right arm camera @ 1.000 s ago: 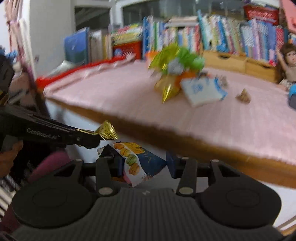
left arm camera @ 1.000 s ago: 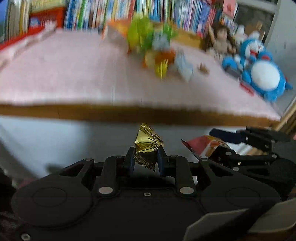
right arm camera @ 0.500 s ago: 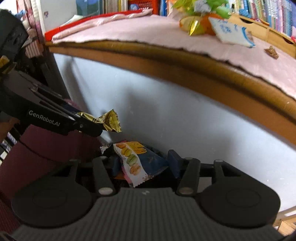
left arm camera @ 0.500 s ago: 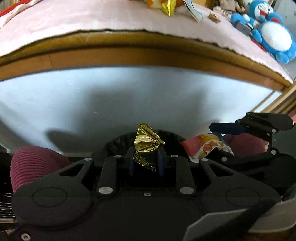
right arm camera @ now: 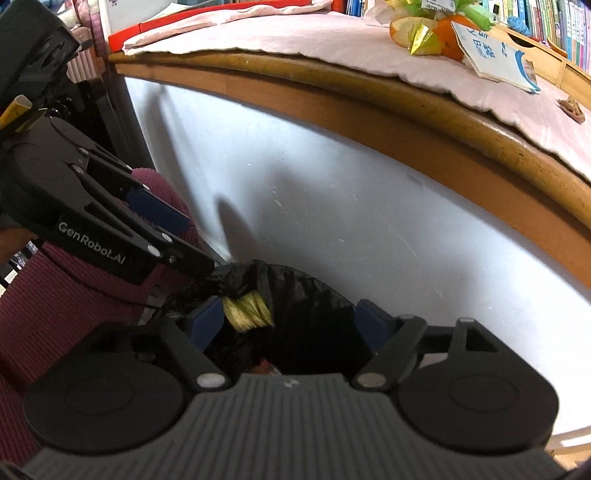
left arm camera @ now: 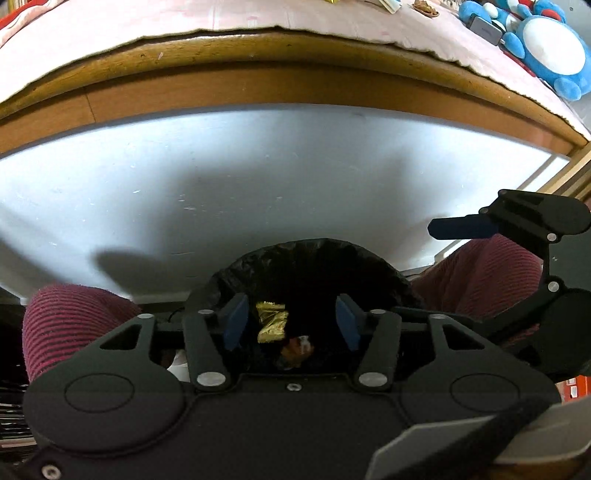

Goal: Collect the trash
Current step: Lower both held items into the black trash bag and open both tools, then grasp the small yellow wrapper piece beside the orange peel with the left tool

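Both grippers point down over the bin lined with a black bag (left arm camera: pixel 317 258), which stands against the white panel (left arm camera: pixel 258 177) below the wooden table edge (left arm camera: pixel 295 85).

Left gripper (left arm camera: pixel 291 326): jaws opening, pads clear of the gold wrapper (left arm camera: pixel 272 322), which lies between them inside the bin mouth. The left wrist view alone shows a second snack wrapper (left arm camera: pixel 295 349) deeper in the bin.

Right gripper (right arm camera: pixel 291 325): jaws opening wide, nothing between the pads. The right wrist view shows the gold wrapper (right arm camera: pixel 248 310) blurred at the bin's near rim, beside the left gripper's fingertips (right arm camera: pixel 192 262). More wrappers (right arm camera: pixel 436 35) lie on the table above the bin.
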{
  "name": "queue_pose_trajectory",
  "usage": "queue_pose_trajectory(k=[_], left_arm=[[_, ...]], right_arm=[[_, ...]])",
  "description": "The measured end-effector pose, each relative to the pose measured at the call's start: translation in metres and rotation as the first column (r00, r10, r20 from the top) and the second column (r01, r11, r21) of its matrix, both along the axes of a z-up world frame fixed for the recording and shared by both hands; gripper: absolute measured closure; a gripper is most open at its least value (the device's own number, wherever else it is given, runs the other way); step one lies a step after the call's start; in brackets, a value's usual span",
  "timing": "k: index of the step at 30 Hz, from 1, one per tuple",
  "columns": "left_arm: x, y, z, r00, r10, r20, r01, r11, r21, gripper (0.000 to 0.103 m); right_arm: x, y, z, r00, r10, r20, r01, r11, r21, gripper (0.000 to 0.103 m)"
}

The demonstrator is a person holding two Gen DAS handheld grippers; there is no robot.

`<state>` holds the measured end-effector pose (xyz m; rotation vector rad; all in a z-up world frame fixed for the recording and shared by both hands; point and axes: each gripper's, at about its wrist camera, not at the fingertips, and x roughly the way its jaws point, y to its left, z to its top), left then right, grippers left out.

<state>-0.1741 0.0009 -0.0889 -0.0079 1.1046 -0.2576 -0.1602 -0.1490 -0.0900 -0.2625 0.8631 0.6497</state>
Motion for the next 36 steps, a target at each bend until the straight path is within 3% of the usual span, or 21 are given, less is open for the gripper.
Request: queue_pose_trajectory(k=[5, 11, 21, 25, 28, 31, 33, 36], left_arm=[[0.002, 0.001, 0.011, 0.999, 0.025, 0.039, -0.025, 1.0, -0.017, 0.04], [0.005, 0.009, 0.04, 0.986, 0.047, 0.159, -0.041, 0.998, -0.042, 0.023], [0.017, 0.009, 0.104, 0.919, 0.09, 0.384, -0.05, 0.992, -0.112, 0.016], [0.031, 0.006, 0.123, 0.884, 0.1, 0.457, -0.045, 0.99, -0.131, 0.015], [0.05, 0.0, 0.133, 0.87, 0.12, 0.479, -0.05, 0.986, -0.158, 0.015], [0.073, 0.0, 0.136, 0.877, 0.148, 0.458, -0.059, 0.977, -0.204, 0.016], [0.09, -0.002, 0.133, 0.887, 0.161, 0.433, -0.069, 0.973, -0.22, 0.021], [0.102, -0.013, 0.125, 0.888, 0.137, 0.438, -0.064, 0.982, -0.178, 0.032]], right_arm=[[0.004, -0.01, 0.01, 0.998, -0.027, 0.055, 0.026, 1.0, 0.007, 0.016], [0.015, -0.032, 0.038, 0.986, -0.084, 0.142, 0.071, 0.993, 0.096, 0.015], [0.032, -0.062, 0.1, 0.918, -0.19, 0.348, 0.095, 0.958, 0.272, 0.007], [0.055, -0.065, 0.114, 0.884, -0.251, 0.394, 0.148, 0.95, 0.274, 0.006], [0.074, -0.062, 0.114, 0.88, -0.271, 0.39, 0.182, 0.951, 0.252, 0.005], [0.095, -0.062, 0.109, 0.882, -0.313, 0.352, 0.234, 0.94, 0.249, 0.005], [0.109, -0.066, 0.105, 0.883, -0.364, 0.298, 0.285, 0.918, 0.277, 0.005], [0.13, -0.079, 0.102, 0.877, -0.449, 0.172, 0.37, 0.859, 0.354, 0.005]])
